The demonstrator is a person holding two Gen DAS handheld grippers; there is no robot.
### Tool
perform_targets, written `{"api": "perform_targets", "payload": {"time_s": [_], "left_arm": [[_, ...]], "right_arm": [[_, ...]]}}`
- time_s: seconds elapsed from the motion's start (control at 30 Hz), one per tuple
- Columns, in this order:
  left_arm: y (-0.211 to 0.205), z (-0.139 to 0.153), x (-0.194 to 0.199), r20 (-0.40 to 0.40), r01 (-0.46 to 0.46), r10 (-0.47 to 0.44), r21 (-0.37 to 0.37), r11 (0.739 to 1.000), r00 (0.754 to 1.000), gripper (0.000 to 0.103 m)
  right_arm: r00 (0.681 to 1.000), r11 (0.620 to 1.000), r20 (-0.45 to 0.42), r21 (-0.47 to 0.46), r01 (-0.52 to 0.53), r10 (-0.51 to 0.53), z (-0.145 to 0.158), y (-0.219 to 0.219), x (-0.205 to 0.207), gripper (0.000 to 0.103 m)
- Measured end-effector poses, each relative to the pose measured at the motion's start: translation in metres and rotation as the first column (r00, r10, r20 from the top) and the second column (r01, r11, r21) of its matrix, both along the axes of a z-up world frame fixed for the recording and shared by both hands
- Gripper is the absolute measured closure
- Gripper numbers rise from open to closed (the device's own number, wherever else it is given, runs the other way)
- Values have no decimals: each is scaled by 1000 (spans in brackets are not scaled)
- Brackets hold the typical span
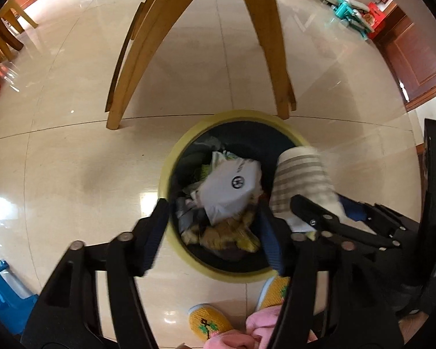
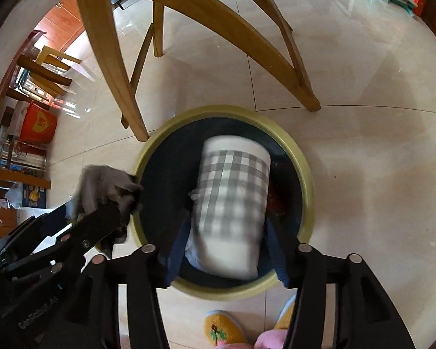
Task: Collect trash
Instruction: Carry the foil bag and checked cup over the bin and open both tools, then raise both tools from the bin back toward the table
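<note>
Over the round yellow-rimmed bin (image 2: 303,174), my right fingers (image 2: 226,250) grip the grey-checked paper cup (image 2: 232,197); left fingers (image 1: 215,232) spread, empty. Next: release it.

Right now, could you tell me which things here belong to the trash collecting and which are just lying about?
Job: checked paper cup in the right gripper, yellow-rimmed bin, grey wad by the left gripper.
Lying about: chair legs, blue plastic item, orange box.

A home: tiled floor (image 1: 72,151), wooden chair (image 1: 136,58), slippers (image 1: 209,322).
</note>
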State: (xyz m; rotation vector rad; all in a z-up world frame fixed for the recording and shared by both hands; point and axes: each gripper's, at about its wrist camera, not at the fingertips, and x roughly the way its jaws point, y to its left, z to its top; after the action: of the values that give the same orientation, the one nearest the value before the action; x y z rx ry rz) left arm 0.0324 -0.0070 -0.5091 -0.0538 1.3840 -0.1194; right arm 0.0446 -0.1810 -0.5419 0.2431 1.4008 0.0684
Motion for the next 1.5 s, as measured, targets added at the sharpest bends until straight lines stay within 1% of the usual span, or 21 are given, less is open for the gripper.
{"api": "perform_targets", "payload": {"time_s": [0.03,0.07,0.1,0.2,0.33,0.5,0.6,0.67,0.77,0.87,0.93,0.97,1.03,1.07,1.13,1.23,1.27,1.4,1.5], "left_arm": [[3,-1,1,-2,-6,6,3,1000,1000,28],[5,-2,3,0,-14,14,4,1000,1000,21],[8,0,4,5,-20,20,4,1000,1000,19],[11,7,6,14,-28,28,7,1000,999,19],[13,19,6,21,-43,42,15,999,999,19],[18,46,-2,12,-85,85,20,996,996,19],[23,70,-9,10,-115,115,21,993,993,19],[28,91,-16,10,-134,134,17,991,991,19],[36,130,-29,11,-161,160,30,987,987,19],[43,177,-43,11,-174,174,41,984,985,19],[48,208,-52,22,-181,180,28,983,983,19],[48,225,-56,26,-180,179,21,984,983,19],[47,253,-63,40,-172,171,18,985,984,19],[46,273,-69,56,-160,159,19,987,986,19],[46,302,-77,77,-144,142,20,989,987,19],[45,342,-87,101,-126,125,9,992,987,19],[46,355,-90,110,-122,121,8,992,987,19],[48,398,-96,153,-113,111,3,994,982,19],[49,434,-97,196,-106,104,-2,994,975,19]], "right_arm": [[1000,1000,-5,-5,14,-14,-4,-2,1,38],[1000,1000,-2,-10,27,-27,-5,-5,2,34],[999,999,11,-10,34,-34,-4,-7,3,28],[999,1000,47,-11,26,-25,2,-8,3,21],[999,1000,42,-6,24,-23,10,-9,2,21],[999,999,33,-1,36,-36,39,-7,-6,21],[999,999,16,6,35,-35,62,-4,-14,21],[999,999,9,10,34,-34,78,-5,-21,21],[1000,1000,2,11,27,-27,117,-3,-34,21],[1000,1000,0,15,16,-16,156,-1,-46,21],[1000,1000,14,16,7,-7,194,1,-54,21],[1000,1000,20,14,3,-3,206,1,-57,21],[999,1000,41,12,-12,12,245,5,-64,21],[999,1000,47,11,-15,14,258,7,-67,21],[997,1000,71,15,-16,15,294,11,-73,21],[995,1000,101,11,-11,10,337,15,-82,21],[994,1000,107,11,-11,10,346,16,-83,21],[989,1000,146,11,-9,7,399,20,-94,21],[986,1000,169,15,-7,4,427,22,-100,21]]}}
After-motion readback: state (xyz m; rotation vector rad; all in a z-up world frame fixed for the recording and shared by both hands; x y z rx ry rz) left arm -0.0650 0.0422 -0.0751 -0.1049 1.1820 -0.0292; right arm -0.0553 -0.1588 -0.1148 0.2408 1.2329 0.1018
